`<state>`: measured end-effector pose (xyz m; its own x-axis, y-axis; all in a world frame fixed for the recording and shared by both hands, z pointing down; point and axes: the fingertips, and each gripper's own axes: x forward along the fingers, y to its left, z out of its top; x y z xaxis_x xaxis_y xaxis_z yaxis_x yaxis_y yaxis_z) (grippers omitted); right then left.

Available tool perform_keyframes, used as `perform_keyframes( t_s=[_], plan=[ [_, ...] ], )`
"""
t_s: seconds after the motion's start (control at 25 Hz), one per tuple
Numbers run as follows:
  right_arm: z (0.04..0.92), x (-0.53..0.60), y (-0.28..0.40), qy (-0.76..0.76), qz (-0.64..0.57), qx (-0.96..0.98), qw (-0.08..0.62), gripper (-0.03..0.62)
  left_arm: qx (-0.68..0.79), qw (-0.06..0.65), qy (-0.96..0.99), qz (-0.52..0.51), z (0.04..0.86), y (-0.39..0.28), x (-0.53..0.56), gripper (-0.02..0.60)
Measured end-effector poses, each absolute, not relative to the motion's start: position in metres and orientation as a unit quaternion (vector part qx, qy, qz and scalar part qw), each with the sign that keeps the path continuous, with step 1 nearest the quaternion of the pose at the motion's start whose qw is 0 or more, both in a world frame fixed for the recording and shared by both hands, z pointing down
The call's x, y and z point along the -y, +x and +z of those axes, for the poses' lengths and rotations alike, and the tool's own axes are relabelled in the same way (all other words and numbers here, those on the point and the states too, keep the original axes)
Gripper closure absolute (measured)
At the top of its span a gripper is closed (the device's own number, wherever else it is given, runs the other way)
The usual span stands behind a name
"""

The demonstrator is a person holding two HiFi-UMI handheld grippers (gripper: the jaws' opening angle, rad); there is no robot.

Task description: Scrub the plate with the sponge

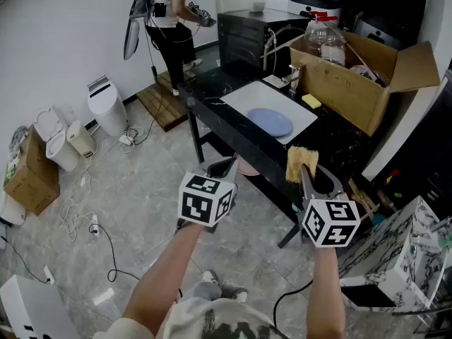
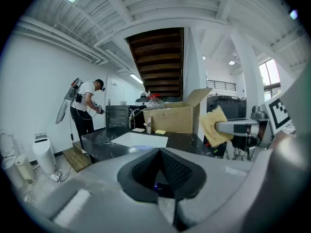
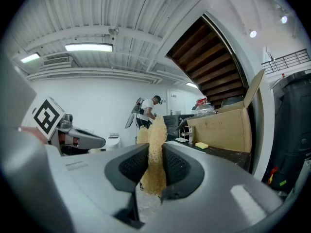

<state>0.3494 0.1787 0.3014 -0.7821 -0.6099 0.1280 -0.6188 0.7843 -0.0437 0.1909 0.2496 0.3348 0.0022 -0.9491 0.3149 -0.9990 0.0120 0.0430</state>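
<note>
- The right gripper [image 3: 154,155] is clamped on a ragged yellow sponge [image 3: 156,130], which stands up between the jaws and pokes out past their tips.
- The left gripper [image 2: 159,152] has its jaws drawn together with nothing in them. It hangs off to the left of the right one, both held in the air on the near side of the counter [image 1: 226,122].
- Ahead of both grippers a white mat [image 1: 251,97] lies on that dark counter. The blue plate [image 1: 270,122] rests flat on it, well apart from the sponge (neither gripper touches it).
- Beyond the plate, further along the right gripper's line, an open cardboard box [image 1: 353,83] sits on the counter. A second, small yellow sponge [image 1: 311,101] lies just beside it.
- Far beyond the left gripper, another person [image 1: 168,9] stands near a black oven [image 1: 244,37] at the far end of the counter.
</note>
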Motion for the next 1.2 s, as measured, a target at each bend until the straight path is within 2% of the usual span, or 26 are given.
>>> perform_keyframes(
  t_s=[0.36,1.2],
  plan=[
    [0.312,-0.168,0.325,0.331,0.036,0.940,0.071,0.516,0.693,0.135,0.702,0.096,0.345,0.165,-0.236,0.581],
    [0.324,-0.071,0.225,0.422,0.053,0.900,0.096,0.514,0.613,0.137,0.772,0.100,0.352,0.040,-0.106,0.581]
  ],
)
